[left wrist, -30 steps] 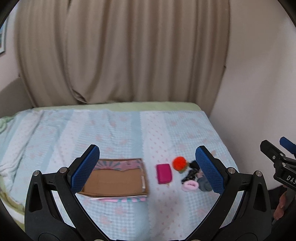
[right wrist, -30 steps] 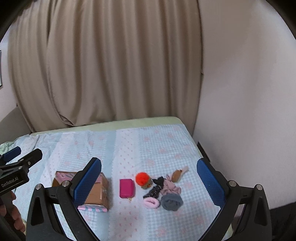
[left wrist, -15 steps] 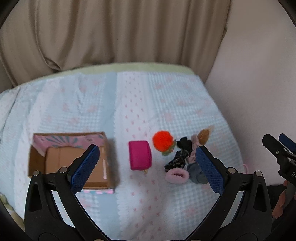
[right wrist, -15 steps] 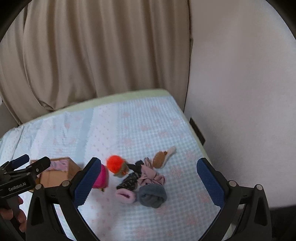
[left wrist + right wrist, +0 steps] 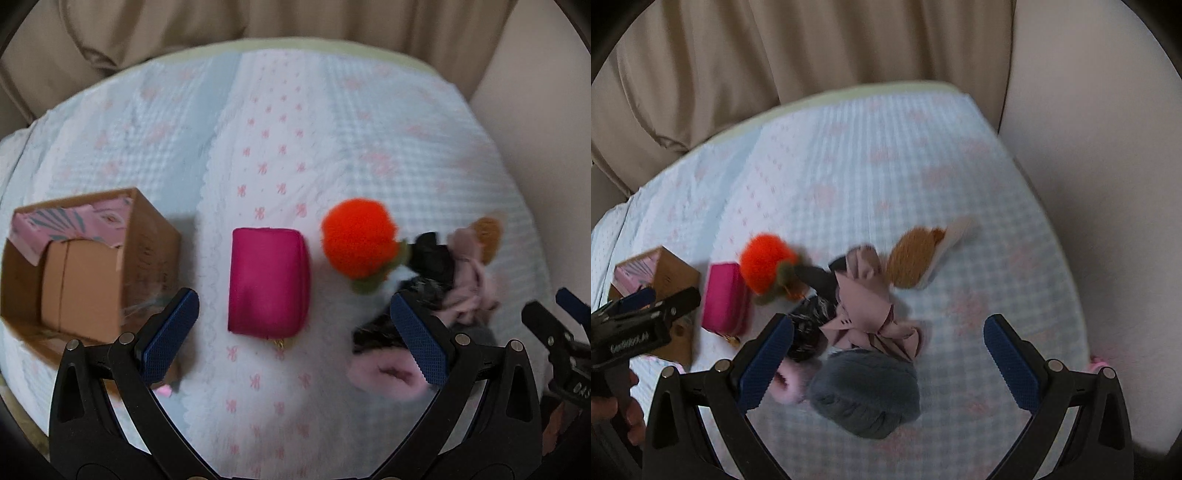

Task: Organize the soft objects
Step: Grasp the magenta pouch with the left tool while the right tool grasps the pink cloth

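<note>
A magenta pouch [image 5: 267, 282] lies on the bed between an open cardboard box [image 5: 85, 266] and an orange pompom [image 5: 358, 242]. My left gripper [image 5: 293, 339] is open and empty, just above the pouch's near end. Right of the pompom lies a pile: black scrunchie [image 5: 809, 326], mauve bow [image 5: 866, 314], brown plush piece [image 5: 914, 256], pink fuzzy band [image 5: 788, 384] and grey knit roll [image 5: 866, 393]. My right gripper [image 5: 886, 363] is open and empty, over the grey roll. The pouch [image 5: 724, 299], pompom [image 5: 768, 260] and box [image 5: 665, 275] also show in the right wrist view.
The bed has a light blue and white cover with pink marks [image 5: 288, 122]. Beige curtains [image 5: 812, 48] hang behind it. A pale wall [image 5: 1100, 166] runs along the bed's right edge. The box holds pink patterned paper [image 5: 66, 218].
Both grippers have moved down and forward toward the bed. The pouch, pompom and pile now look much larger. Both stay open.
</note>
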A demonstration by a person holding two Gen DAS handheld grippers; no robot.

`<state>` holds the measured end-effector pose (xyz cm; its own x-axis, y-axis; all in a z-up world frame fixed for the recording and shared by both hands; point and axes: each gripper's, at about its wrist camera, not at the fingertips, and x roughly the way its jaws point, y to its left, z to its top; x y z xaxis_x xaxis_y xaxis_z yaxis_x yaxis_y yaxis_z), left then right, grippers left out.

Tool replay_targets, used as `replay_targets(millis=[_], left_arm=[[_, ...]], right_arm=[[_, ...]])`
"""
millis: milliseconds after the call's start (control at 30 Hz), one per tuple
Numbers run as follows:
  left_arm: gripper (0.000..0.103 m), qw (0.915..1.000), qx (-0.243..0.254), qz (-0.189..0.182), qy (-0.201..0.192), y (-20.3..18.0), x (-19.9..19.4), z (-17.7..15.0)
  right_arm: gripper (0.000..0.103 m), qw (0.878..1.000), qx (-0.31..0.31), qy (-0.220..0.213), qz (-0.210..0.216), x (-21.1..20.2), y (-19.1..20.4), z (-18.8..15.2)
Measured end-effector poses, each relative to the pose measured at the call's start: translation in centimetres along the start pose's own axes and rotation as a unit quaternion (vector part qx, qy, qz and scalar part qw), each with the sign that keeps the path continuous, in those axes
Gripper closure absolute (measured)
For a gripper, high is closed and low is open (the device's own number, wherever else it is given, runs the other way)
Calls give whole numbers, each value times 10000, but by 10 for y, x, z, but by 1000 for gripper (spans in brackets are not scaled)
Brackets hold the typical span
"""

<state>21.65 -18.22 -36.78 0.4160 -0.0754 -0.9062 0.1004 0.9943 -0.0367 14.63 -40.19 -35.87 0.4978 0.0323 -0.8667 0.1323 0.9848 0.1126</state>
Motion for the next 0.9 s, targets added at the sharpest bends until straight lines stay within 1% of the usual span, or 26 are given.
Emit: replay_targets(millis=[133,233,333,433,500,533,567,600,633,667,700,733,800,833,867,900], left_arm=[[2,9997,-46,138,220,5,36,2],[2,9991,23,241,351,9,56,3],[2,9984,54,302,472,11,73,3],[4,9976,36,311,618,15,88,4],[9,9971,51,299,704,15,97,3],[11,9968,69,294,747,15,101,3],[18,9964,83,270,796,16,105,3],[21,9962,81,241,836,16,108,2],[27,9959,64,190,888,17,112,2],[30,9953,35,139,958,18,115,2],[33,9948,20,167,1000,20,118,2],[34,9945,7,181,1033,22,121,2],[40,9944,-33,83,1054,25,123,3],[41,9944,-16,55,1051,25,123,4],[44,9945,9,94,1039,25,124,3],[46,9946,61,108,1030,24,124,4]], right_arm=[[0,9989,117,313,315,37,-5,-4],[0,9979,96,477,422,59,-2,-7],[6,9965,38,626,544,75,1,-7],[17,9951,-11,785,600,91,0,-7],[24,9940,6,872,658,98,-1,-7],[25,9936,12,896,694,101,-3,-8],[27,9932,23,893,744,102,-4,-9],[29,9929,22,878,796,102,-5,-10],[31,9927,5,874,830,102,-4,-11],[36,9923,-20,880,871,102,-4,-11],[43,9917,-52,898,920,102,-3,-13],[46,9912,-81,925,942,102,-3,-14],[60,9905,-113,971,969,102,-3,-17],[63,9902,-103,972,998,102,-3,-17],[70,9898,-88,970,1043,101,-3,-18],[72,9898,-82,945,1060,99,-4,-19]])
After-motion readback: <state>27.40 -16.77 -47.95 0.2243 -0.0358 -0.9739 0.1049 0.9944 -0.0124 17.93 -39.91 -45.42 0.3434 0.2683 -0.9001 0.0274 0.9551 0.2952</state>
